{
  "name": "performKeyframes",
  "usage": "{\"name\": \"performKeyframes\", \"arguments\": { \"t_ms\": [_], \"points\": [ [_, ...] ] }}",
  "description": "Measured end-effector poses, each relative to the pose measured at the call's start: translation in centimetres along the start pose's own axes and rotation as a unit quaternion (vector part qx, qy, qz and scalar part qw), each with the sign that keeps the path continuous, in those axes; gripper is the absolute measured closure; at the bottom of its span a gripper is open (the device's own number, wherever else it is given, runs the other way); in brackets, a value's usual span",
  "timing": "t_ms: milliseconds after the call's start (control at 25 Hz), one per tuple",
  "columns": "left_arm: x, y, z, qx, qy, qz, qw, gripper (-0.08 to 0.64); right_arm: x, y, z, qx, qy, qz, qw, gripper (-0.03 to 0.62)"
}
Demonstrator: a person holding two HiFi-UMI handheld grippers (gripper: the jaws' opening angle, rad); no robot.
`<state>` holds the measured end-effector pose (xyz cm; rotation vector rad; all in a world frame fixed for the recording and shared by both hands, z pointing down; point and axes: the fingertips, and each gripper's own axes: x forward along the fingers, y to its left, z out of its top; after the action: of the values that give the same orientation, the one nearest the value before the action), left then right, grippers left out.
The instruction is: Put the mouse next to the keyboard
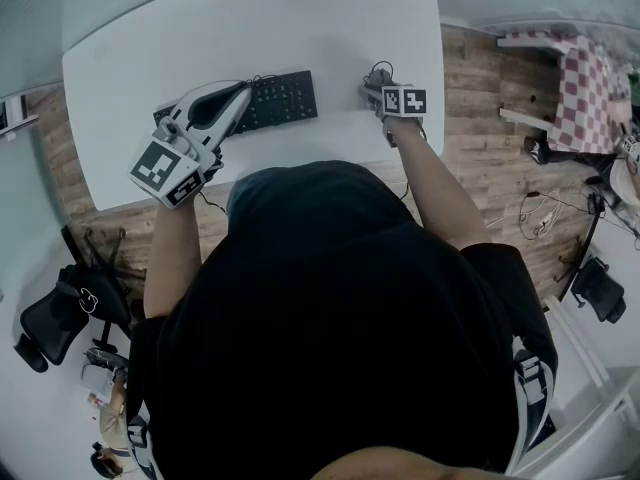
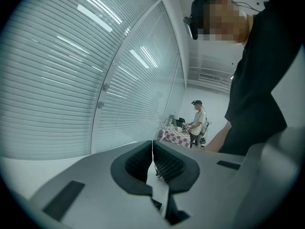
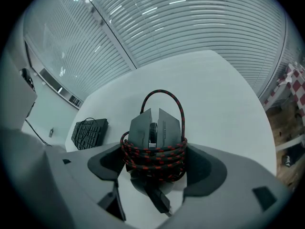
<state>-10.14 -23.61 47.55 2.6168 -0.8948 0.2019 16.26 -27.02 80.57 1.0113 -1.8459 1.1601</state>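
A grey mouse point(image 3: 152, 128), its red-and-black braided cable coiled around its body, sits on the white table point(image 1: 250, 28) between the jaws of my right gripper point(image 3: 153, 152). Both pads press against the cable coil. In the head view the mouse point(image 1: 378, 76) lies just right of the black keyboard point(image 1: 285, 98), ahead of the right gripper point(image 1: 382, 88). The keyboard point(image 3: 89, 131) also shows at the left of the right gripper view. My left gripper point(image 1: 238, 96) hovers over the keyboard's left end, tilted upward. Its pads point(image 2: 143, 162) meet with nothing between them.
A table with a checkered cloth point(image 1: 590, 78) stands at the right on the wood floor, with loose cables point(image 1: 540, 213) near it. A black office chair point(image 1: 50, 318) is at the lower left. A person point(image 2: 197, 120) stands far off by the window blinds point(image 2: 57, 80).
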Motion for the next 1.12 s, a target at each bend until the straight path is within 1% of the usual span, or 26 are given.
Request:
{"name": "performKeyframes", "arguments": {
  "t_ms": [240, 480, 800, 1120],
  "points": [
    [-0.16, 0.18, -0.12, -0.003, 0.000, 0.002, 1.0000, 0.535, 0.17, -0.16, 0.02, -0.002, 0.002, -0.009, 1.000, 0.189],
    [0.25, 0.23, -0.11, -0.003, -0.001, 0.000, 1.0000, 0.535, 0.28, -0.34, 0.03, -0.002, 0.003, -0.008, 1.000, 0.189],
    [0.58, -0.23, -0.32, -0.005, 0.001, -0.010, 0.9999, 0.536, 0.25, -0.34, 0.48, -0.011, -0.015, -0.024, 1.000, 0.189],
    [0.78, -0.35, -0.48, -0.005, 0.001, -0.013, 0.9999, 0.535, -0.09, -0.53, 0.64, -0.014, -0.019, -0.020, 1.000, 0.189]
  ]
}}
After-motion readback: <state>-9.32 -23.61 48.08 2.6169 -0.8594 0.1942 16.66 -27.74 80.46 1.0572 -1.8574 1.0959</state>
